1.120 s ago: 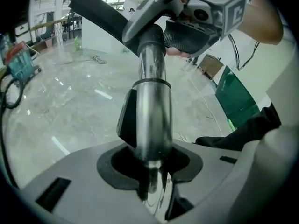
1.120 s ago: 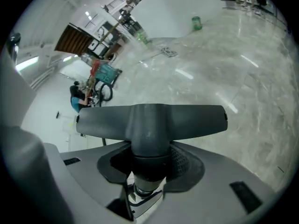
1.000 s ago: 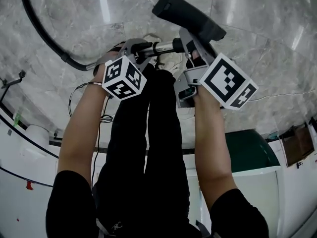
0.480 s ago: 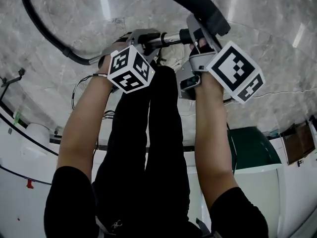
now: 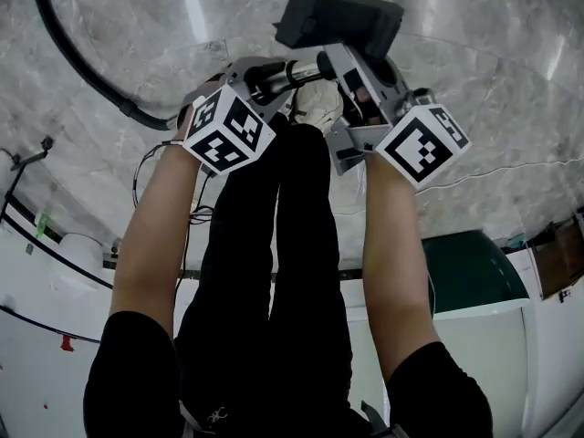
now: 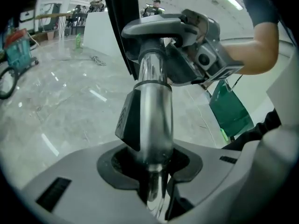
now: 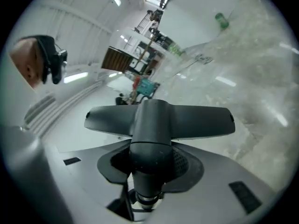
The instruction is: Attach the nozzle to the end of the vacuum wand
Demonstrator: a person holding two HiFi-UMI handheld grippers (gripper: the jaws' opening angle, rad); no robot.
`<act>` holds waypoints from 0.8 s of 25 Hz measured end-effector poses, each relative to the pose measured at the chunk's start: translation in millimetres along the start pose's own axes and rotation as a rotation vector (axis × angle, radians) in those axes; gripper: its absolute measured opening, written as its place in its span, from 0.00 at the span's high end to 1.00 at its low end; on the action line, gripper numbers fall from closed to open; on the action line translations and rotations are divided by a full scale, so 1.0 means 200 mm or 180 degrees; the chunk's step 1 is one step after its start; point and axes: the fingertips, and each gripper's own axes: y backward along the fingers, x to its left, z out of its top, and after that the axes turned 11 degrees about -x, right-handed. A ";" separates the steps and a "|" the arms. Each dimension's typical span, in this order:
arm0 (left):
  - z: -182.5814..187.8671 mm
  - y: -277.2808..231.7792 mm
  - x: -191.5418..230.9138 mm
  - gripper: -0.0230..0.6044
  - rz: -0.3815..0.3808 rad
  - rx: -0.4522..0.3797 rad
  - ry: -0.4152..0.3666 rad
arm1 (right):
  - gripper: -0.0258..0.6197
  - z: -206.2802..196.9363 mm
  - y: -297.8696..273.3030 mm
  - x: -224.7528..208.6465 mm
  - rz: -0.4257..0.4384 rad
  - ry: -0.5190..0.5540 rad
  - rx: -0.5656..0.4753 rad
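The left gripper [image 5: 258, 73] was clenched on the wand [image 6: 152, 111], with the chrome tube seated in the notch between its jaws and running straight away from them. The right gripper [image 5: 354, 78] was clenched on the neck of the nozzle [image 7: 158, 120]. The nozzle's flat head stood crosswise just beyond the jaws, and both ends of the head overhung the jaw housing. In the head view the wand lay roughly level between the two grippers. Its far end met the nozzle's neck at the right gripper, but the gripper body hid the joint, so the seating could not be confirmed. The nozzle was the uppermost item in that view, held off the floor [image 5: 484, 53], with open marble on every side of its edges. The hose [image 5: 78, 57] curved across the floor to the left, well apart from the nozzle, and ran in toward the left gripper. The person's legs [image 5: 274, 272] stood directly beneath the wand, between the forearms. A dark green bin [image 5: 465, 276] sat near the right forearm, and a thin cable [image 5: 516, 172] crossed the floor to the right, well apart from both tools.
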 end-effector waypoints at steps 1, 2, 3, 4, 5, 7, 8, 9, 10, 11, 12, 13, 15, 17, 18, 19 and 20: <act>0.00 -0.02 0.00 0.72 0.0061 0.0043 -0.0027 | 0.69 0.00 0.02 -0.06 -0.0421 -0.0010 -0.0033; 0.01 -0.05 0.00 0.72 0.0138 0.0085 -0.0058 | 0.69 0.01 0.03 -0.12 -0.0832 -0.0045 -0.0032; 0.01 -0.09 0.02 0.72 0.0232 0.0122 -0.0091 | 0.69 0.02 0.04 -0.17 -0.1187 -0.0089 -0.0021; 0.02 -0.12 0.04 0.72 0.0319 0.0152 -0.0112 | 0.69 0.03 0.03 -0.22 -0.1435 -0.0124 -0.0013; 0.02 -0.14 0.06 0.72 0.0367 0.0170 -0.0114 | 0.69 0.03 0.02 -0.24 -0.1525 -0.0135 -0.0010; 0.04 -0.14 0.06 0.72 0.0300 0.0148 -0.0087 | 0.70 0.05 -0.01 -0.21 -0.1181 -0.0051 -0.0006; 0.05 -0.13 0.05 0.72 0.0197 0.0107 -0.0079 | 0.70 0.06 -0.02 -0.15 -0.0790 0.0014 -0.0012; 0.08 -0.12 0.03 0.72 0.0066 0.0057 -0.0079 | 0.70 0.07 -0.03 -0.09 -0.0330 0.0051 -0.0017; 0.10 -0.11 0.01 0.72 -0.0081 0.0010 -0.0076 | 0.70 0.07 -0.03 -0.04 0.0105 0.0048 0.0001; 0.11 -0.10 -0.02 0.72 -0.0235 -0.0029 -0.0056 | 0.70 0.06 -0.02 0.00 0.0436 0.0031 0.0060; 0.11 -0.09 -0.05 0.72 -0.0382 -0.0065 -0.0017 | 0.70 0.04 0.00 0.01 0.0642 0.0015 0.0143; 0.12 -0.09 -0.08 0.72 -0.0504 -0.0101 0.0034 | 0.70 0.03 0.01 0.01 0.0743 -0.0004 0.0209; 0.13 -0.10 -0.09 0.73 -0.0582 -0.0150 0.0120 | 0.70 0.04 0.01 -0.02 0.0695 -0.0049 0.0200; 0.13 -0.14 -0.06 0.73 -0.0469 -0.0134 0.0130 | 0.71 0.06 -0.01 -0.09 0.0355 -0.0059 0.0096; 0.13 -0.16 -0.04 0.73 -0.0398 -0.0125 0.0114 | 0.71 0.07 -0.01 -0.12 0.0120 -0.0045 0.0064; 0.14 -0.17 -0.03 0.73 -0.0335 -0.0130 0.0101 | 0.71 0.08 -0.02 -0.15 -0.0138 -0.0023 0.0053; 0.14 -0.18 -0.02 0.73 -0.0283 -0.0140 0.0097 | 0.71 0.08 -0.02 -0.18 -0.0406 -0.0004 0.0055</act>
